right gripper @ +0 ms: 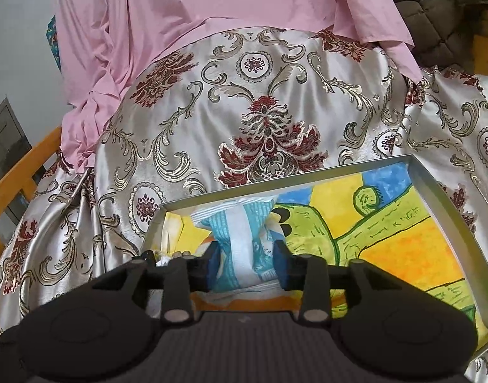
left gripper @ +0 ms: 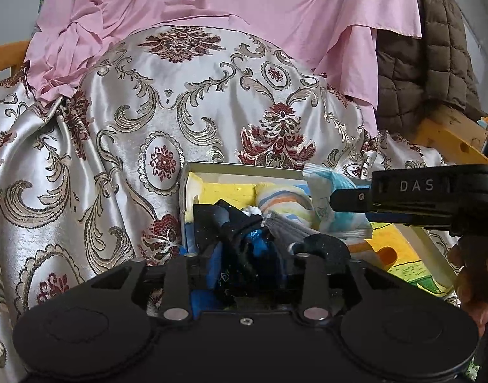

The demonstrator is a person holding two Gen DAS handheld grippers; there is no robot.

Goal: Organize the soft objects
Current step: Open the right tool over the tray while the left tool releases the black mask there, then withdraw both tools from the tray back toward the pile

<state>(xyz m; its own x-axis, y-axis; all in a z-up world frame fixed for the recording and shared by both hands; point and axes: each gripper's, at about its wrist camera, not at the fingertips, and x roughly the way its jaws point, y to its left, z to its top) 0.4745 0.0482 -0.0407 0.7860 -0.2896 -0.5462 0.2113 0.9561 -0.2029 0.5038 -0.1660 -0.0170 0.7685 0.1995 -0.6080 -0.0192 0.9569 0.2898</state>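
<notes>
My left tool (left gripper: 244,252) has its fingers drawn close, pinching a dark sock (left gripper: 244,242) between them. My right tool (right gripper: 245,258) is clamped on a blue-and-white packet (right gripper: 240,239), its blue pads (right gripper: 212,265) squeezing the packet's waist. From the left wrist view the right tool (left gripper: 349,198) reaches in level from the right, my hand (left gripper: 473,277) gripping its handle below.
</notes>
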